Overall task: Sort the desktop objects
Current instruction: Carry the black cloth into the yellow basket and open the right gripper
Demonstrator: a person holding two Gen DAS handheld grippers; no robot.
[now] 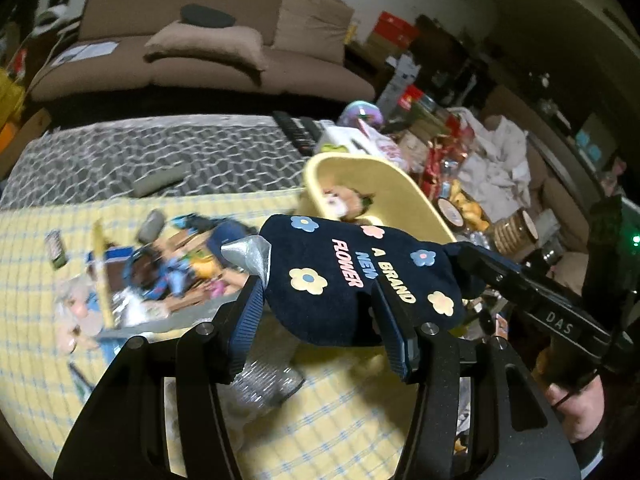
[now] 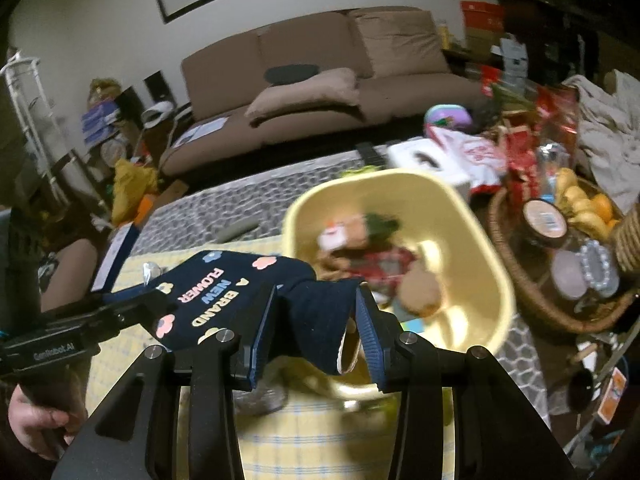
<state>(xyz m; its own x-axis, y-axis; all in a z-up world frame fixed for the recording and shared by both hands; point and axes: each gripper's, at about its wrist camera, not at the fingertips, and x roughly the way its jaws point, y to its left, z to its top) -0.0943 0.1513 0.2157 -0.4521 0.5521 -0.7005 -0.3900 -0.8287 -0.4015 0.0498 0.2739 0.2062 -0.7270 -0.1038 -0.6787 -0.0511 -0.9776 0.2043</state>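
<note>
1. Both grippers are on the same thing: a navy pouch (image 1: 360, 280) with little flowers and "A BRAND NEW FLOWER" printed on it. It's up in the air, centre of both views, off the bench (image 1: 320, 420).
2. Left gripper (image 1: 320, 320): fingers clenched on one side of the pouch, with something silvery sticking out by the left finger. Right gripper (image 2: 316, 328): fingers clamped on the bunched-up other end.
3. Done so far, I'd say: the yellow tub (image 2: 492, 248), right of centre in the right wrist view, already has a few plush toys in it.
4. The pouch hangs just in front of the tub's near rim, not over it yet, so this step looks about halfway.
5. Still left: a messy pile of small stuff (image 1: 160, 272) on the yellow checked cloth, middle left of the left wrist view. Too blurry to name the items. Plenty of sorting to go.
</note>
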